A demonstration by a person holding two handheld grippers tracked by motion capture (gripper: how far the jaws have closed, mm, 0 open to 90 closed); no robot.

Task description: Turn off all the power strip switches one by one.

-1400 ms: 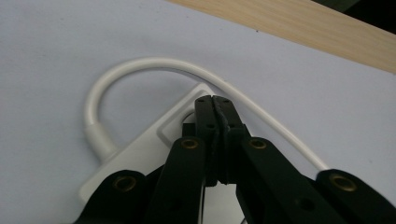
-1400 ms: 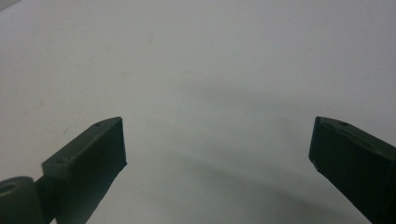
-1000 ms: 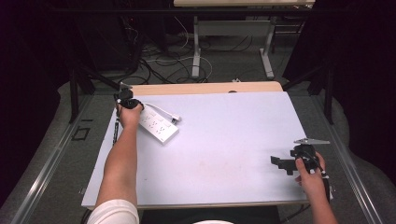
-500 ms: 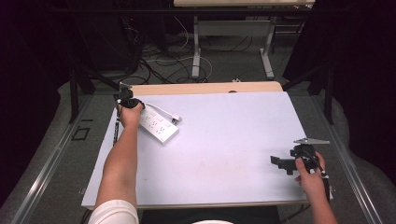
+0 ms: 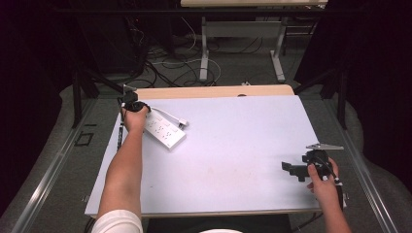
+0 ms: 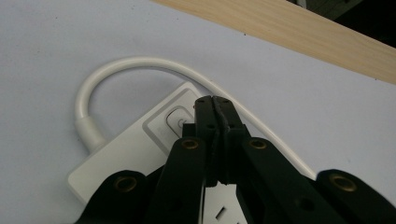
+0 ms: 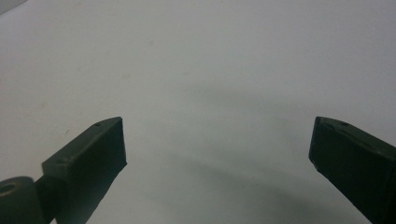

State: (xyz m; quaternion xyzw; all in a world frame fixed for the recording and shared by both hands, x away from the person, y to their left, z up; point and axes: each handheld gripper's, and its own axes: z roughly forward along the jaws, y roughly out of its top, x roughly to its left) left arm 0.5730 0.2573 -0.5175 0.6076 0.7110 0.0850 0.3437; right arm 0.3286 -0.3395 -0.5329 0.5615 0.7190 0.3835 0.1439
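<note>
Power strip (image 5: pixel 162 130) lies at the table's (image 5: pixel 233 160) far left corner, the left gripper (image 6: pixel 215 105), jaws pressed together, tips at its switch (image 6: pixel 176 122); a skewed push risks sliding the strip instead; right gripper (image 7: pixel 217 144) spread, well apart.

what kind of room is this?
Probably a lab or recording workspace: a white table ringed by dark curtains, loose cables on the floor, and a power strip under the left tongs.
</note>
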